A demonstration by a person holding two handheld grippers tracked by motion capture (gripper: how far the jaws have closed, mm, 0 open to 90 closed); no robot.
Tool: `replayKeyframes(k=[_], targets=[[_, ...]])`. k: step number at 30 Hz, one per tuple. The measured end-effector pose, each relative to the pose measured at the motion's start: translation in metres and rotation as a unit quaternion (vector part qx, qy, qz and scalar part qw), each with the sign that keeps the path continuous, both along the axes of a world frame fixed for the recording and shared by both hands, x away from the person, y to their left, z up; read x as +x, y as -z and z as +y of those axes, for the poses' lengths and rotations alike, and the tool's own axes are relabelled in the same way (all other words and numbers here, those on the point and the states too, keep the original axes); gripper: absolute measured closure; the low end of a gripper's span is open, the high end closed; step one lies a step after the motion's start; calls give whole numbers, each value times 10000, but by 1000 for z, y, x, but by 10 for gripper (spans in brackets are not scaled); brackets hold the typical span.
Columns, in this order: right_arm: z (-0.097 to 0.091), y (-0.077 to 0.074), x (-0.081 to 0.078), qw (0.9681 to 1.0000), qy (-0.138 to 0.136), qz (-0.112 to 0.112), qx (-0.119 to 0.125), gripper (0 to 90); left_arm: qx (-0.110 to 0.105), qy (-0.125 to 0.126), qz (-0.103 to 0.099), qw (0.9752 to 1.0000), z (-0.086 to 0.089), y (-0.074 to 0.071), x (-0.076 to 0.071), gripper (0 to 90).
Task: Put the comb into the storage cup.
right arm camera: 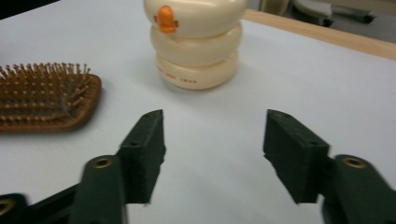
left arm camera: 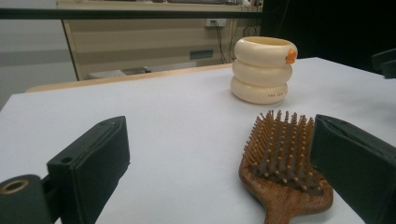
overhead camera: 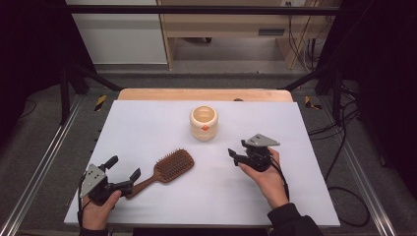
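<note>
Hairbrush (overhead camera: 169, 167) lies bristles-up on the white table (overhead camera: 147, 123), just in front and left of a cream ringed cup (overhead camera: 203, 122). Its handle end sits beside the left gripper (overhead camera: 123, 168), whose jaws stand wide open with the brush head near one jaw, nothing clamped. Right of the brush, the right gripper (overhead camera: 235, 156) faces the cup, jaws parted and empty.

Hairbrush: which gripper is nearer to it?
Left. The left gripper sits at the hairbrush handle, jaws open either side of it. The right gripper hangs off to the brush's right, apart from it, jaws open toward the cream cup.
</note>
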State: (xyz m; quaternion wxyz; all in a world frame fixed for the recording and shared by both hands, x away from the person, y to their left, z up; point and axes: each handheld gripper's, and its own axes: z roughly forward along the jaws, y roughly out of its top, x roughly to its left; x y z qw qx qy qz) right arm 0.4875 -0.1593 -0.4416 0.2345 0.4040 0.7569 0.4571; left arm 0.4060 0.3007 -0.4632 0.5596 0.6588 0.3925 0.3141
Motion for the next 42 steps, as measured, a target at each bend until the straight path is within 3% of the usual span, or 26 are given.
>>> replayKeyframes(k=[4,5,9,14,19,20,21,22,23,27,28,29,30,31,32,33,37,38,39,42], targets=[[-15,5,-13,9995,173,-280,0,296,26,28,60,10000,-1,1,2,46],[-24,9,-23,9987,285,-428,61,230,62,56,119,9999,-3,2,2,45],[-36,13,-37,9971,464,-609,41,132,133,79,115,9998,-5,1,1,46],[-49,14,-48,9938,510,-972,195,120,270,140,231,9993,-14,2,2,49],[-63,13,-57,9915,412,-1186,349,116,574,135,570,9966,-22,-8,3,55],[-70,15,-60,9909,420,-1213,409,113,861,202,783,9930,-24,-15,6,54],[-72,15,-61,9907,416,-1208,468,110,861,202,783,9930,-24,-15,6,54],[-74,16,-62,9907,410,-1203,493,109,1077,229,1053,9883,-27,-21,9,54],[-75,16,-63,9905,386,-1225,481,105,1077,229,1053,9883,-27,-21,9,53],[-78,16,-66,9886,342,-1385,486,95,1620,297,1556,9740,-34,-28,18,66],[-78,16,-66,9886,342,-1385,486,95,1620,297,1556,9740,-34,-28,18,66],[-79,17,-67,9884,360,-1369,551,95,1725,412,1736,9687,-37,-30,20,66],[-79,17,-67,9884,360,-1369,551,95,1725,412,1736,9687,-37,-30,20,63],[-80,19,-66,9889,368,-1335,547,95,1886,580,1809,9635,-39,-34,21,58],[-80,20,-66,9892,355,-1320,531,95,1886,580,1809,9635,-39,-34,21,57],[-80,20,-65,9892,342,-1319,533,95,1984,602,1788,9618,-39,-39,23,56],[-79,21,-66,9890,294,-1331,570,95,1960,642,1837,9611,-38,-45,27,56],[-78,21,-66,9888,272,-1351,580,100,1982,693,1942,9582,-38,-46,29,59],[-78,21,-66,9888,272,-1351,580,100,1982,693,1942,9582,-38,-46,29,59],[-77,22,-66,9889,238,-1331,623,100,2152,834,2123,9496,-42,-43,32,62]])
